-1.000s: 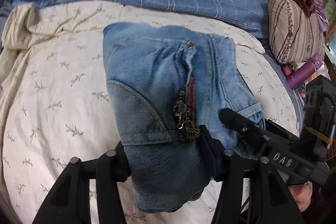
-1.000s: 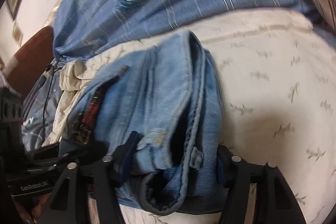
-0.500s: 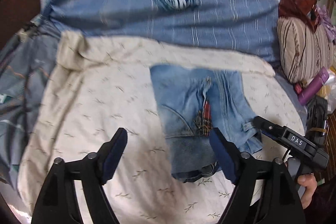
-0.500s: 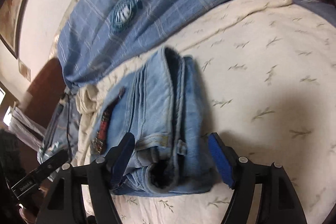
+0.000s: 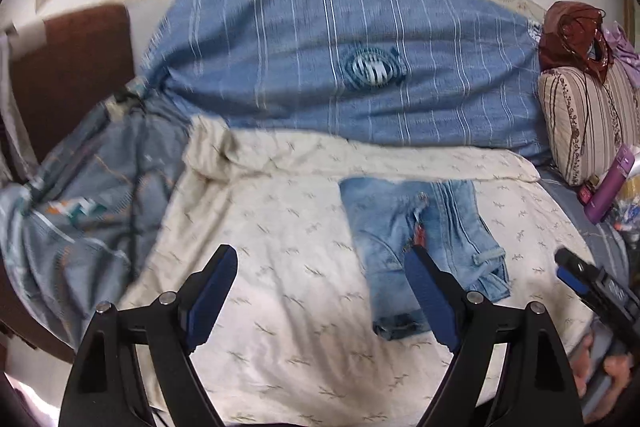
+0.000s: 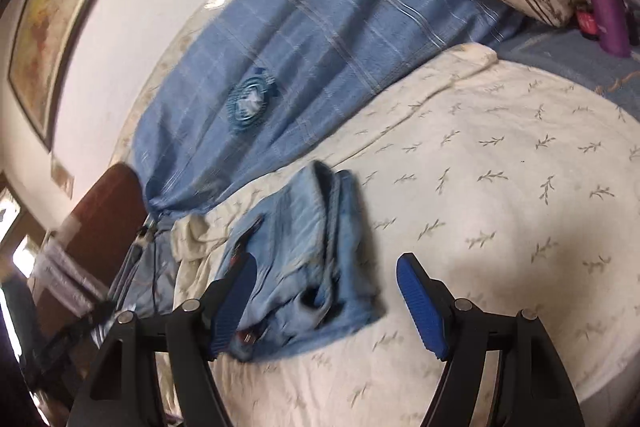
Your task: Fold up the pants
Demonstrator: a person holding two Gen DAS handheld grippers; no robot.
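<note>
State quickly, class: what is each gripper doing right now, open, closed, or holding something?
Left gripper: open, holding nothing; its fingers have just been opening.
Right gripper: open, holding nothing; the folded jeans lie free on the bed.

Item count, both views combined:

- Folded pants (image 5: 420, 247) — one pair, denim.
- Grippers — two: the left gripper (image 5: 320, 299) and the right gripper (image 6: 324, 303), each with two blue-padded fingers.
- Cream leaf-print sheet (image 5: 280, 307) — one.
- Blue striped blanket (image 5: 320, 59) — one, bearing one round emblem (image 5: 370, 67).
- Striped pillow (image 5: 580, 119) — one.
- Purple bottle (image 5: 608, 187) — one.
- Grey-blue patterned cloth (image 5: 80, 211) — one.
</note>
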